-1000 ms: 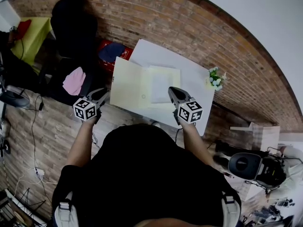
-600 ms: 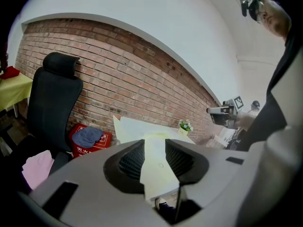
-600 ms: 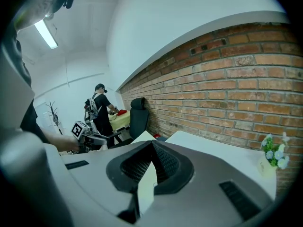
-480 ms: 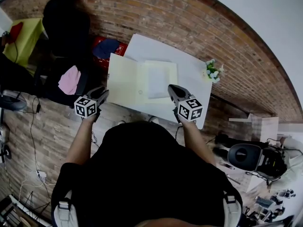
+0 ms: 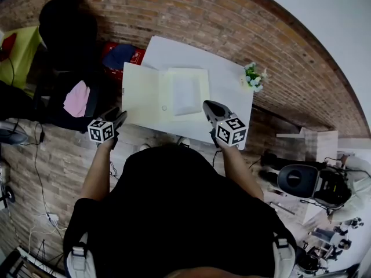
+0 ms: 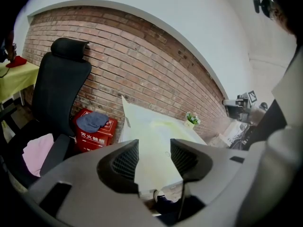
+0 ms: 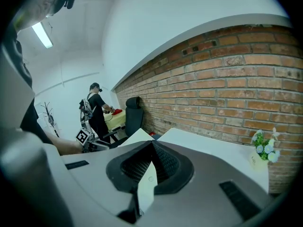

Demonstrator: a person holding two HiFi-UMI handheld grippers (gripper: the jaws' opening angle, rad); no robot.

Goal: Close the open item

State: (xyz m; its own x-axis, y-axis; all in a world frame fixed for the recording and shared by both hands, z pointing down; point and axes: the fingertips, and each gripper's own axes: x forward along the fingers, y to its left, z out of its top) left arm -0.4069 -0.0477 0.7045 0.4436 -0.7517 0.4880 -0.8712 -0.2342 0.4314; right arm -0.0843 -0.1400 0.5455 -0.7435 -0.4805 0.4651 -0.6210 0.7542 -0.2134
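The fingers (image 6: 124, 161) of the left gripper (image 6: 154, 157) stand wide apart and are opening; nothing is pressed between them. Through the gap one sees only the pale yellow folder (image 6: 156, 132), which lies further ahead on the white table (image 6: 135, 115). In the head view the left gripper (image 5: 117, 119) is off the table, just beside the near left corner of the folder (image 5: 145, 94).

The fingers (image 7: 168, 162) of the right gripper (image 7: 151, 148) are narrow, and their tips meet in a point. A pale strip of the folder (image 7: 147, 181) with a small round snap shows in the slit between the pads. I cannot tell if the pads pinch the sheet or if it is only seen behind them. In the head view the right gripper (image 5: 210, 109) is over the near right edge of the folder.

The folder lies open and flat, with both covers spread, on the near left part of the table (image 5: 174, 54). Its left cover reaches the left edge of the table. A lighter sheet (image 5: 186, 94) lies on the right half.

A small pot of flowers (image 5: 253, 78) stands near the far right corner of the table, well apart from the folder. To the left of the table there is a red box (image 5: 138, 57) with a blue cloth (image 5: 120, 55) on it, against the brick wall (image 5: 191, 16). Beside the box stands a black office chair (image 5: 66, 33) with a pink cloth (image 5: 77, 99) on its seat. In the right gripper view another person (image 7: 97, 110) stands far behind, at a yellow-green table (image 7: 116, 118).
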